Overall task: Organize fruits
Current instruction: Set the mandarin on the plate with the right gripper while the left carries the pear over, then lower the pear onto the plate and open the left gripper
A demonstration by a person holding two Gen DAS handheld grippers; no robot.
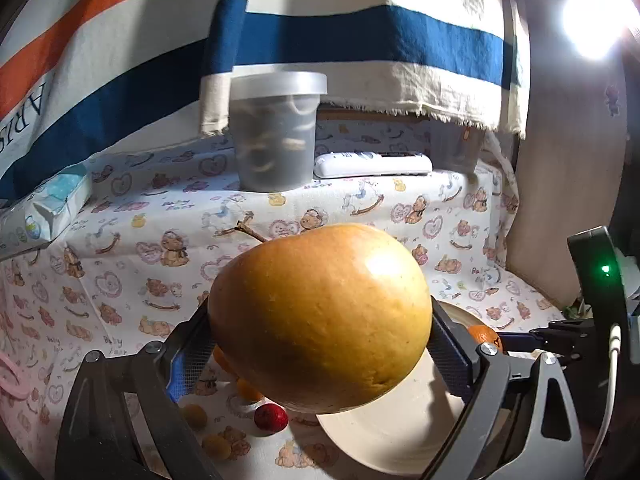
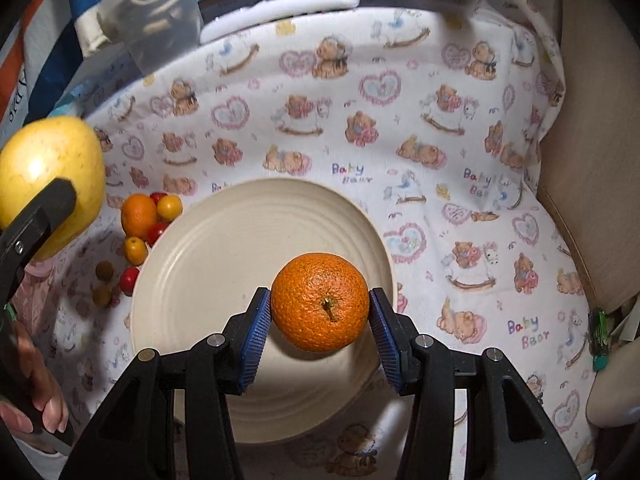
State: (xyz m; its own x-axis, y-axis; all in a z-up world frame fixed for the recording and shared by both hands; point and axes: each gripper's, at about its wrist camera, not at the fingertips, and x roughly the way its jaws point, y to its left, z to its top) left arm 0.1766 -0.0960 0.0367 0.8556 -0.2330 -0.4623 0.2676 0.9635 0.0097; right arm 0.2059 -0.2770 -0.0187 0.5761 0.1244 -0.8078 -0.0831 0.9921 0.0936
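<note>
The right hand-held gripper (image 2: 320, 320) has its blue ribbed pads closed partway on a round, dimpled orange (image 2: 320, 301), stem end facing the camera, and holds it in the air over the near part of a cream ceramic plate with ringed ridges (image 2: 224, 240) that sits bare on the desk under a white cloth printed with teddy bears and hearts (image 2: 460, 184). The left hand-held gripper (image 1: 320, 340) is spread wide around a large, smooth yellow pomelo-like fruit with a short woody stem (image 1: 320, 316), carried above the plate's left edge. Beside that edge lies a loose cluster of small fruits on the cloth (image 2: 140, 236): a small orange, yellow and red cherry-sized ones, a couple of brownish ones. The big fruit looks the riskier load to me; the pads catch it only at its flanks, so a tilt or a jolt could let it roll out and drop onto the little fruits or the rim. The orange, let go from this height, might roll off the shallow plate. With both hands converging on one plate, the grippers might also knock each other
</note>
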